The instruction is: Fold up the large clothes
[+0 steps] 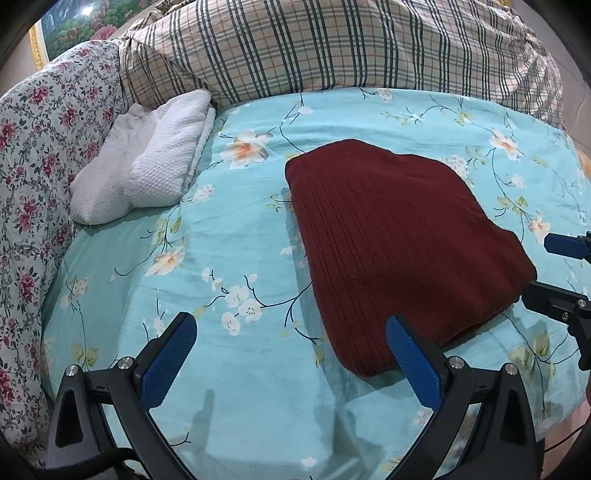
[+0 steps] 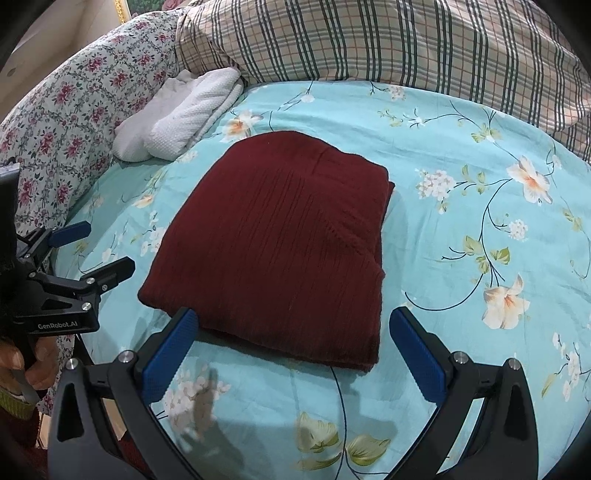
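Two spread grippers, sweater [image 2: 273,251] between (folded)

Lighting bright and even, from overhead; soft shadows fall on the bed sheet [image 1: 229,387] nearest the cameras. Focus sharp centrally; strong fisheye bending and dark vignetting at the edges.

I'm over a bed with a turquoise floral sheet [image 1: 240,240]. A plaid quilt [image 1: 332,48] is bunched along its far side, a rose-print quilt [image 1: 40,155] on my left, a folded white towel [image 1: 147,158] between them. A gold-framed flower painting [image 1: 81,26] hangs beyond.
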Demonstrator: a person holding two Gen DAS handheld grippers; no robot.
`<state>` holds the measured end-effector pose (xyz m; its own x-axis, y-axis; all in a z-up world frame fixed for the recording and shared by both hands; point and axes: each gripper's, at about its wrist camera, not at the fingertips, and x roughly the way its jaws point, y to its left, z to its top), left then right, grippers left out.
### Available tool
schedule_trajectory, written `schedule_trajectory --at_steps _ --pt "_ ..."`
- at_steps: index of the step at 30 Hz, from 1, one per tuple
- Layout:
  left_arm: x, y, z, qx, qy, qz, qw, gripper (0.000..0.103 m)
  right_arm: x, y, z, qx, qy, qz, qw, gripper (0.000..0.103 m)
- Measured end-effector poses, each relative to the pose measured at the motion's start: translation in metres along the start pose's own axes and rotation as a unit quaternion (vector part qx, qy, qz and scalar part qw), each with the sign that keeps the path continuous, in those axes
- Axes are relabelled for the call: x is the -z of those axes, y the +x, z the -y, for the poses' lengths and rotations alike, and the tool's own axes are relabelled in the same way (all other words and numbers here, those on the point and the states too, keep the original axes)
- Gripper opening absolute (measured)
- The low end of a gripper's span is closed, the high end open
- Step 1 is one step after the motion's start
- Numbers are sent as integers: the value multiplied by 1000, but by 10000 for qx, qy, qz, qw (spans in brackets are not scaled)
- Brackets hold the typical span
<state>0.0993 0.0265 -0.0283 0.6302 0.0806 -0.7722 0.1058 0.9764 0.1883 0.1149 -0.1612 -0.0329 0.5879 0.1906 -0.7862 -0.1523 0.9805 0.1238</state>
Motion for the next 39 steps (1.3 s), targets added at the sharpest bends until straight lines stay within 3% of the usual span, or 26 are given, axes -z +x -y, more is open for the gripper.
schedule_trajectory --at_steps 39 --pt "-2 -6 4 31 -38 36 10000 103 -4 1 -1 1 6 -10 10000 103"
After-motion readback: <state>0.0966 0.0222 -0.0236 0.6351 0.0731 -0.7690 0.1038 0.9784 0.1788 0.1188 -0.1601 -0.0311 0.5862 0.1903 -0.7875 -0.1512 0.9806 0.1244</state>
